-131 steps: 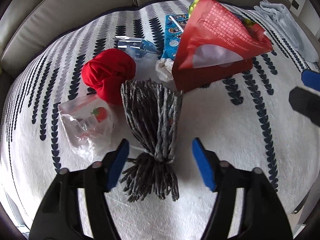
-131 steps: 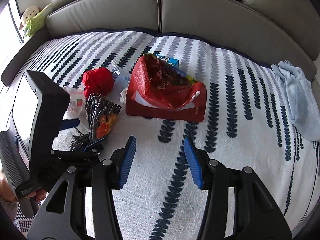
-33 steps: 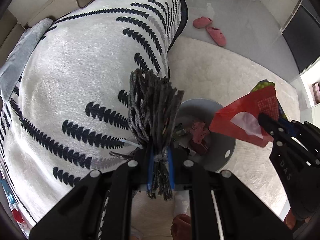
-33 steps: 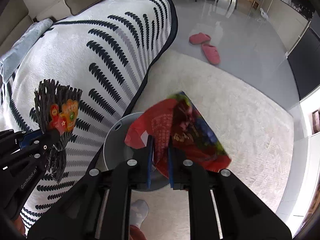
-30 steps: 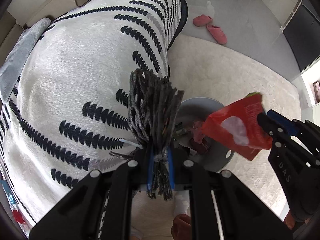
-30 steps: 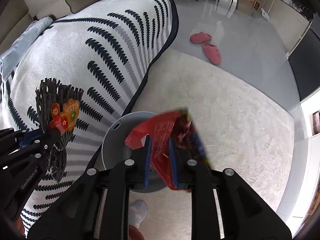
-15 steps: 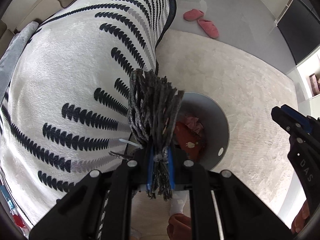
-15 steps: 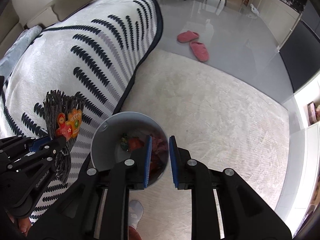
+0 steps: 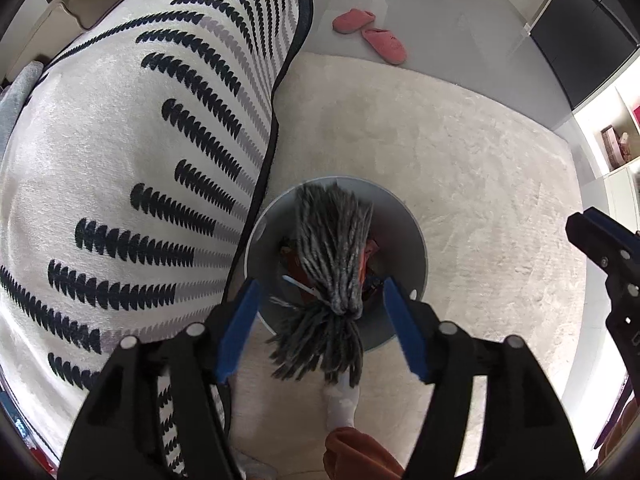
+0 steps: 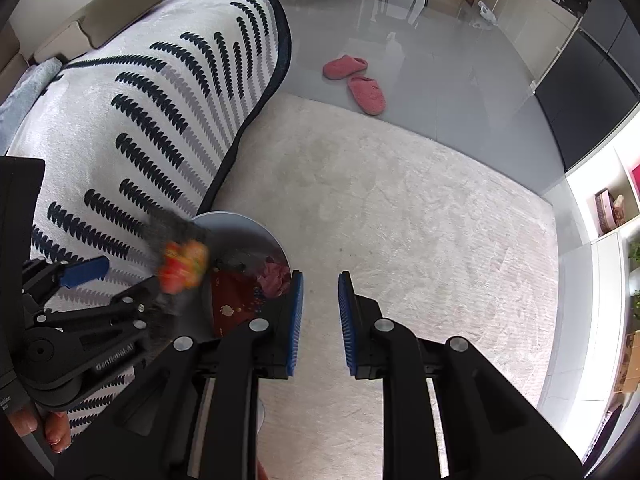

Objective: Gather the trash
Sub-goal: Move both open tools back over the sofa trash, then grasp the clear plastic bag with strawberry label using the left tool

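Grey yarn tassel (image 9: 332,264) hangs loose over my bin (image 9: 416,256) at lower centre, between my left gripper (image 9: 320,328) spread wide and empty; my right gripper (image 10: 320,316), slightly parted, holds nothing, so next I'd fetch more trash.

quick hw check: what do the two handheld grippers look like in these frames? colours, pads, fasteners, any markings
Both match: the left gripper and right gripper have matte black plastic bodies with angular linkage arms, silver round pivot fasteners, and flat blue pads, ribbed on the right one, lining the fingers. The right wrist view shows white "GenRobot.AI" lettering on the left gripper's side. No cables visible. A bare hand grips its handle; no sleeve shows.
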`<move>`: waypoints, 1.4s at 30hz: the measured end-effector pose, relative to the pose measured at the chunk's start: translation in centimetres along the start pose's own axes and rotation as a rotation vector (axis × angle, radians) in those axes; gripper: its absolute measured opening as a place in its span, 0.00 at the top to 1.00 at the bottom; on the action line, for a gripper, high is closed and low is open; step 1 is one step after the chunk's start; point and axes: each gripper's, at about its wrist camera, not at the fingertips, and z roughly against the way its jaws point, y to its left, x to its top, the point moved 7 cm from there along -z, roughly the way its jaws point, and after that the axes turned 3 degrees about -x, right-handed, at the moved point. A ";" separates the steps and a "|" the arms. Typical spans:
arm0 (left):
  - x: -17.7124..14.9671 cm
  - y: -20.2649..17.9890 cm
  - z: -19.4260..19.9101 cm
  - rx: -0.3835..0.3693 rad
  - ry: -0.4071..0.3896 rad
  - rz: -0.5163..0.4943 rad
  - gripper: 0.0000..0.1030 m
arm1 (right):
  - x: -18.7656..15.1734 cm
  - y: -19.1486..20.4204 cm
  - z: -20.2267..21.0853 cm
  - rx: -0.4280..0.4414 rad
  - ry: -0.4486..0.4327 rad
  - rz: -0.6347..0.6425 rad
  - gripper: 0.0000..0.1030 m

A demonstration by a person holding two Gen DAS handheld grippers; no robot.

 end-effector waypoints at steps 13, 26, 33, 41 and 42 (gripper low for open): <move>-2.0 8.1 5.3 0.060 -0.065 0.126 0.35 | 1.0 7.5 3.2 0.061 -0.042 0.135 0.83; -14.4 27.7 16.0 0.203 -0.138 0.484 0.35 | 0.2 31.6 12.3 0.261 -0.145 0.448 0.50; -25.8 38.8 22.0 0.324 -0.150 0.721 0.35 | -4.1 47.3 18.6 0.409 -0.186 0.658 0.47; -40.8 48.8 28.5 0.449 -0.163 0.999 0.35 | -11.9 62.3 25.3 0.553 -0.222 0.914 0.47; -42.7 49.7 29.1 0.461 -0.162 1.036 0.35 | -13.0 63.8 26.0 0.568 -0.225 0.943 0.47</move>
